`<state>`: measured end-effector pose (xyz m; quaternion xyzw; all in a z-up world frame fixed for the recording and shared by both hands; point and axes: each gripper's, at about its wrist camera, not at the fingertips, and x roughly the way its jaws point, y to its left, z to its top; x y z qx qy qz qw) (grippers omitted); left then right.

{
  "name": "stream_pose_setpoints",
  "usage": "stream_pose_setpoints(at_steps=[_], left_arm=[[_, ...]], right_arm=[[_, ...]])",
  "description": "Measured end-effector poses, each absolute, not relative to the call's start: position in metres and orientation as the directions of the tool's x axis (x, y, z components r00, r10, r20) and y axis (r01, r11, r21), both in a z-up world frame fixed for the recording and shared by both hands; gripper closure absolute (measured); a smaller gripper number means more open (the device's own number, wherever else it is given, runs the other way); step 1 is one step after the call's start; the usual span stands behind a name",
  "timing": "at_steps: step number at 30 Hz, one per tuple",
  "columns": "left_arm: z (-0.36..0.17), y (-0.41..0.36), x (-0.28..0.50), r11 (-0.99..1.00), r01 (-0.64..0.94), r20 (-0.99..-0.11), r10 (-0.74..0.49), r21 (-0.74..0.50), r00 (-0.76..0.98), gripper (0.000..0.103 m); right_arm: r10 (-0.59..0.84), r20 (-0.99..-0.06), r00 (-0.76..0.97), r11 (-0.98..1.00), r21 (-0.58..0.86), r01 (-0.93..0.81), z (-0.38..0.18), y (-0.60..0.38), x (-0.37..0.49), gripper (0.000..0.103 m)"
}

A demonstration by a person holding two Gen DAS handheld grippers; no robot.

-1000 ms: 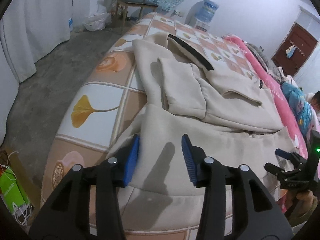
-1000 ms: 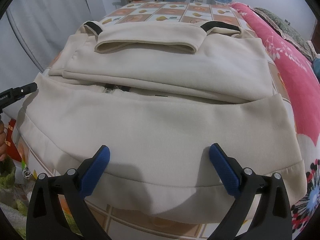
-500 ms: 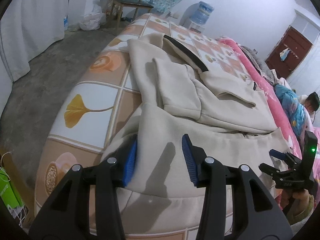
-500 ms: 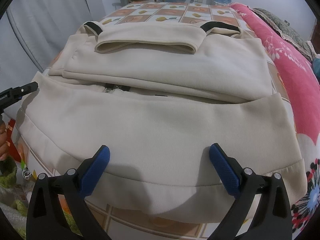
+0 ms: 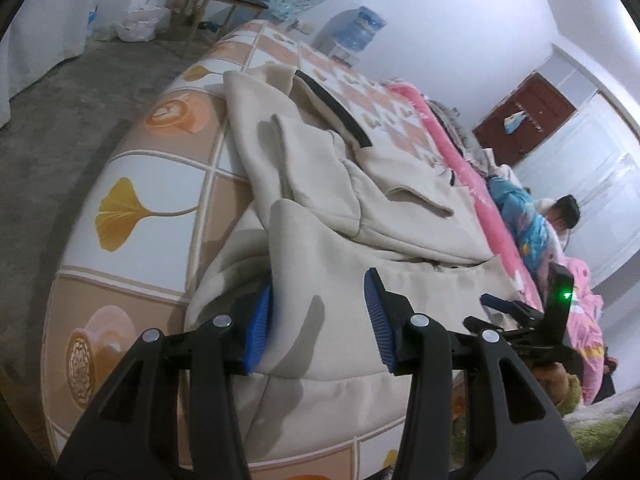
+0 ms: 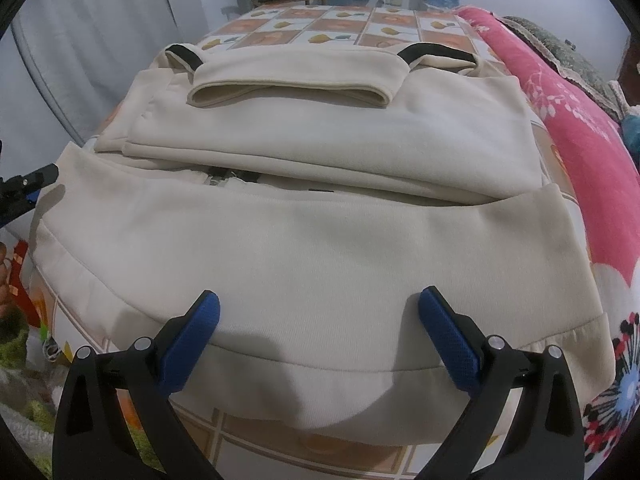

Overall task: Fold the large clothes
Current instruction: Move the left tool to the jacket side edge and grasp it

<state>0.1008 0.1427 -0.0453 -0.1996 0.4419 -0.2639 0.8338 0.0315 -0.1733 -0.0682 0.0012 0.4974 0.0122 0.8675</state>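
A large cream jacket (image 6: 320, 220) with black trim lies partly folded on the bed, its hem toward me; it also shows in the left wrist view (image 5: 360, 208). My left gripper (image 5: 318, 320) is open at the hem's left corner, with a raised fold of cream cloth standing between its blue pads and touching the left pad. My right gripper (image 6: 318, 328) is open wide, just above the hem's middle, holding nothing. The right gripper also shows in the left wrist view (image 5: 516, 312), and the left gripper's tip shows at the edge of the right wrist view (image 6: 36, 184).
The bed (image 5: 156, 200) has a tiled orange and white cover. A pink blanket (image 6: 580, 128) lies along its right side. A child in blue (image 5: 532, 220) lies farther off. A concrete floor (image 5: 52, 120), a chair (image 5: 224, 4) and a water jug (image 5: 366, 32) lie beyond.
My left gripper has moved in on the hem's left corner, and the cloth has bunched up between its pads. The right gripper has barely moved.
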Motion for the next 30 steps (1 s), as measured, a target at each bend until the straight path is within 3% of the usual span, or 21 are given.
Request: stream_pose_setpoints(at_steps=[7, 15, 18, 20, 25, 30], left_arm=[[-0.054, 0.130, 0.116, 0.847, 0.241, -0.713, -0.530, -0.474, 0.458, 0.061], [-0.038, 0.124, 0.105, 0.793, 0.334, -0.642, -0.608, -0.509, 0.467, 0.062], [-0.042, 0.117, 0.109, 0.832, 0.313, -0.696, -0.555, -0.458, 0.455, 0.062], [-0.044, 0.109, 0.113, 0.872, 0.287, -0.753, -0.489, -0.398, 0.440, 0.071], [-0.038, 0.099, 0.112, 0.902, 0.283, -0.791, -0.425, -0.326, 0.440, 0.072], [-0.042, 0.095, 0.113, 0.943, 0.233, -0.839, -0.321, -0.238, 0.440, 0.087]], right_arm=[[0.020, -0.865, 0.501, 1.000, 0.010, -0.022, -0.068, -0.174, 0.032, 0.006], [0.014, -0.867, 0.498, 1.000, 0.007, -0.016, -0.068, -0.174, 0.033, 0.006], [0.008, -0.867, 0.499, 1.000, 0.003, -0.010, -0.069, -0.173, 0.034, 0.006], [0.005, -0.867, 0.498, 1.000, 0.001, -0.009, -0.069, -0.173, 0.034, 0.006], [0.007, -0.862, 0.507, 1.000, 0.006, -0.004, -0.068, -0.173, 0.032, 0.006], [0.011, -0.856, 0.517, 1.000, 0.007, -0.010, -0.069, -0.175, 0.030, 0.006]])
